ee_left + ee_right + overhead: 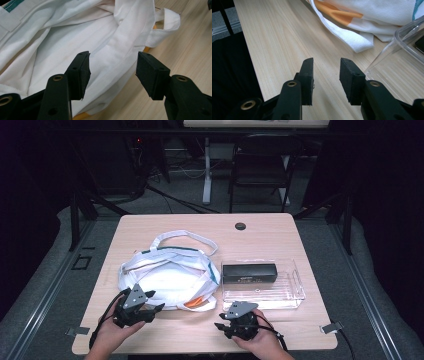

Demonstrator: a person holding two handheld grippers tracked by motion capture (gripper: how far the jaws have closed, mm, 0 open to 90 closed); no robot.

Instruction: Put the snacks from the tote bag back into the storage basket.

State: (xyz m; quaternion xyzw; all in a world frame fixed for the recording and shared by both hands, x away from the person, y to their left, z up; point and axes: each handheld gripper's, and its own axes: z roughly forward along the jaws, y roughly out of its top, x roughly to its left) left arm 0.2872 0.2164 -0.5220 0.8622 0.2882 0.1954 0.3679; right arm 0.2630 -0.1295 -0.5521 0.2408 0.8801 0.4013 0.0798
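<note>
The white cloth bag point(167, 277) lies slumped flat on the wooden table point(200, 222), left of centre, its mouth rumpled and one long handle point(185, 236) looped out toward twelve o'clock while another strap point(342, 33) trails off its near edge toward five o'clock, with a patch of orange point(192, 303) showing beneath the folds. It seems laid there with its opening toward the person so it can be lifted open from the near side. The left gripper point(152, 312) sits at the bag's seven o'clock corner, jaws spread apart with nothing pinched; in the left gripper view a white fold of the bag runs up between the two black pads point(81, 71) without either pressing on it, which reads to me as lining up to catch that edge. At the bag's three o'clock, just beside it, stands a clear plastic tray point(295, 295) with a long black box point(249, 273) lying lengthwise along its far side, probably kept handy as the thing to go into the bag. The right gripper point(220, 326) rests at the tray's seven o'clock, low over bare wood; its jaws stand parted and empty, the tray's near corner point(387, 53) rising at their two o'clock in the right gripper view. Both hands come in from six o'clock, cables trailing off the table edge.
</note>
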